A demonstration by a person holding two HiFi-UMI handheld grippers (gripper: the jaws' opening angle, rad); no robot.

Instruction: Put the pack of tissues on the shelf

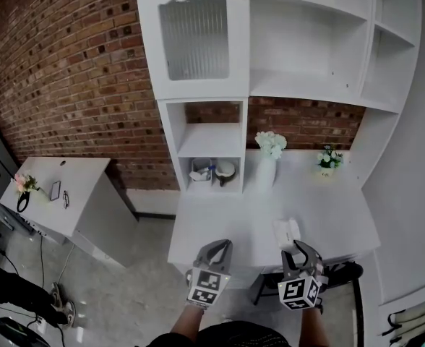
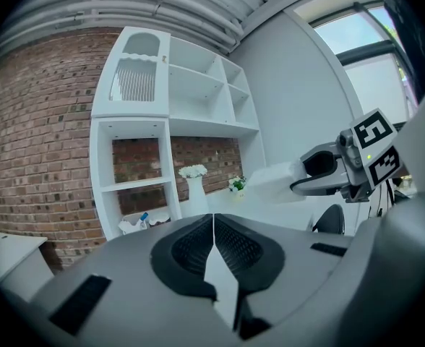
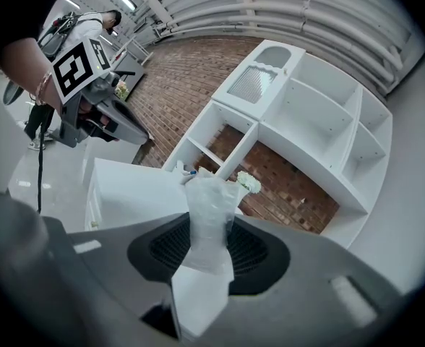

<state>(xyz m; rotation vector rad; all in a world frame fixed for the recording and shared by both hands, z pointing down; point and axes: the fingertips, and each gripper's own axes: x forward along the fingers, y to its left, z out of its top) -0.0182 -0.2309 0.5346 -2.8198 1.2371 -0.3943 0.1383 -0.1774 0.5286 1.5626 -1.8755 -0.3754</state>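
Note:
My right gripper (image 1: pixel 297 248) is shut on the pack of tissues (image 3: pixel 209 219), a white pack in clear wrap that sticks out ahead of the jaws. In the head view the pack of tissues (image 1: pixel 288 233) hangs over the front of the white desk (image 1: pixel 220 223). The left gripper view catches the same pack (image 2: pixel 274 180) in the right gripper (image 2: pixel 321 173), lifted above the desk. My left gripper (image 1: pixel 214 249) is shut with nothing in it, at the desk's front edge. The white shelf unit (image 1: pixel 306 42) rises behind the desk.
A white vase of flowers (image 1: pixel 269 159) and a small potted plant (image 1: pixel 329 159) stand at the desk's back. A low cubby (image 1: pixel 212 172) holds small items. A black chair (image 1: pixel 339 275) is under the desk's right. Another white desk (image 1: pixel 61 194) is at left.

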